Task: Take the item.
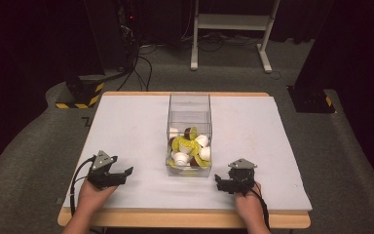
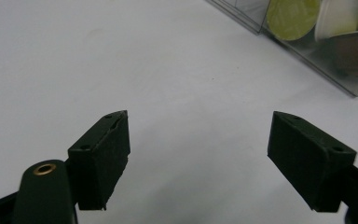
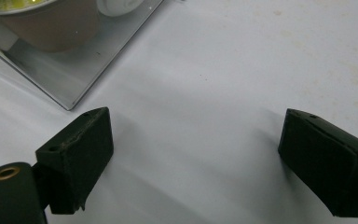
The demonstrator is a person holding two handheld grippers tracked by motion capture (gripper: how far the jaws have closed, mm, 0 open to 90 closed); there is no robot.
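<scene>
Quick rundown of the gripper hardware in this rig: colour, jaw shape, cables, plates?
Both are black. The left gripper and right gripper each carry a grey three-cornered plate on top and trail a black cable. Up close, the jaws end in blocky black pads with small screw holes; a brass-coloured ring sits at the lower left of each gripper view. No sleeves visible.

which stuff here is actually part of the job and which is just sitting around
Part of the job:
- clear box in the middle of the table
- coffee capsules piled in it, green-lidded, white and brown
- left gripper, open
- right gripper, open

Just lying about:
- white stand on the floor behind
- cables
- striped base
</scene>
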